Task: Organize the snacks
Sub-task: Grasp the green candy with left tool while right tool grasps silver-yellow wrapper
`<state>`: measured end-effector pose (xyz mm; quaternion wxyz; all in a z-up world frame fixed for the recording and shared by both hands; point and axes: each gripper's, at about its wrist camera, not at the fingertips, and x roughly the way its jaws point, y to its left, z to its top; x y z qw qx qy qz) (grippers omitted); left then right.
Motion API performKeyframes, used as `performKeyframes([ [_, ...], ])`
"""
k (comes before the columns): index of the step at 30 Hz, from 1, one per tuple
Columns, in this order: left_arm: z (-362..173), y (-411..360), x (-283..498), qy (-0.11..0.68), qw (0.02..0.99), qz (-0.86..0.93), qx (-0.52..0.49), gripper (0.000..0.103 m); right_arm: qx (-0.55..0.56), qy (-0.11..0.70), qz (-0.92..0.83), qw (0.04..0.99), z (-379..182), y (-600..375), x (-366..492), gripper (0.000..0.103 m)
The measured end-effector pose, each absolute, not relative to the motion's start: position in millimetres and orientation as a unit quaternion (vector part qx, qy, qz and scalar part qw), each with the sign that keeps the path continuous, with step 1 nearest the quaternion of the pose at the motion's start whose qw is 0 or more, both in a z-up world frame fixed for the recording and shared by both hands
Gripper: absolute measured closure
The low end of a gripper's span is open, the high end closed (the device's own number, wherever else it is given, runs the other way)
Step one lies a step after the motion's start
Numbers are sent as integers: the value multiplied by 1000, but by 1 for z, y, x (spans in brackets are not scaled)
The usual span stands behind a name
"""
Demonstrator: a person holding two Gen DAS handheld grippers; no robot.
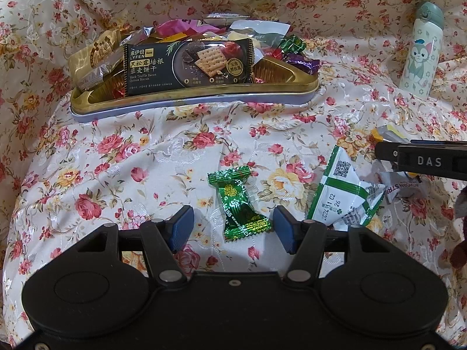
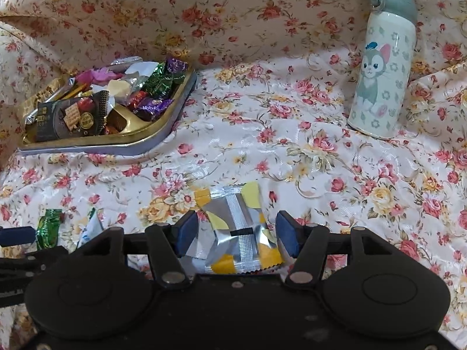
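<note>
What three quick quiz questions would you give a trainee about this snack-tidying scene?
1. True or false: the green foil candy lies between the left gripper's open fingers.
2. Which wrapper lies between the right gripper's fingers: A) purple candy, B) silver-and-yellow packet, C) black biscuit pack?
3. What stands upright on the floral cloth, away from the gold snack tray?

Key: 1. True. 2. B. 3. The cat-print bottle.
</note>
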<state>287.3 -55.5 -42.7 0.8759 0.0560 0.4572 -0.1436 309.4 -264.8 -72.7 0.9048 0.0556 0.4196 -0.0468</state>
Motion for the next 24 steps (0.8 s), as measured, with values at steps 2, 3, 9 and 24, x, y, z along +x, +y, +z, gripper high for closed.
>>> performKeyframes([
  [2, -43, -56, 287, 457, 876, -144, 56, 40, 47, 417, -49, 906, -74, -264, 310, 40],
  [3, -42, -56, 288, 457, 876, -143, 56, 40, 44, 416, -49, 907, -74, -263, 310, 40],
  [9, -43, -56, 289, 460, 875, -142, 56, 40, 24, 407, -45, 912, -74, -260, 303, 62],
  [24, -43, -52, 288, 456, 878, -139, 44, 43, 46, 378, -57, 923, -58, -275, 268, 65],
])
